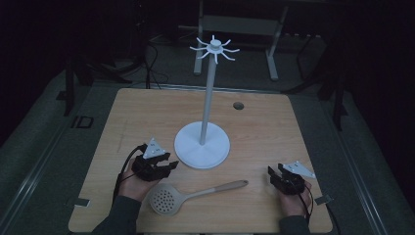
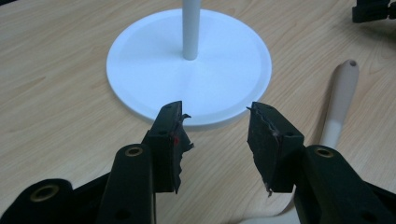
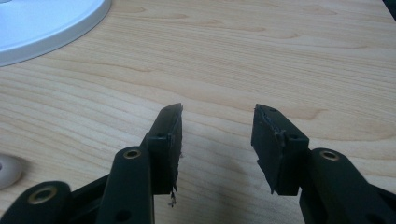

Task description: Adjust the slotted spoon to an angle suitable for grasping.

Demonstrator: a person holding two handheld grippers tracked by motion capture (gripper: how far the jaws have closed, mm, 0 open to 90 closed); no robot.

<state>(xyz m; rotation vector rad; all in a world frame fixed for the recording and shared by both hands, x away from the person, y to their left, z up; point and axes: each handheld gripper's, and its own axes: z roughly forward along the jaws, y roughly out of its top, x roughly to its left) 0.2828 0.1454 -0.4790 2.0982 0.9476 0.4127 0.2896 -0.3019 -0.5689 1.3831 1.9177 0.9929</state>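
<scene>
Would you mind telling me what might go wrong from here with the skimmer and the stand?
The left gripper is open and empty beside the white stand; swinging toward the skimmer could knock its base. The skimmer lies flat on the table, so the jaws may scrape wood or slip off its slim handle.

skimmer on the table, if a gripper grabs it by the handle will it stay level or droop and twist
The skimmer looks like rigid one-piece plastic, so it probably won't flop. Its wide perforated bowl sits at one end, so held far out on the thin handle it would likely dip bowl-first. The handle looks smooth and rounded, so it might rotate between the pads.
</scene>
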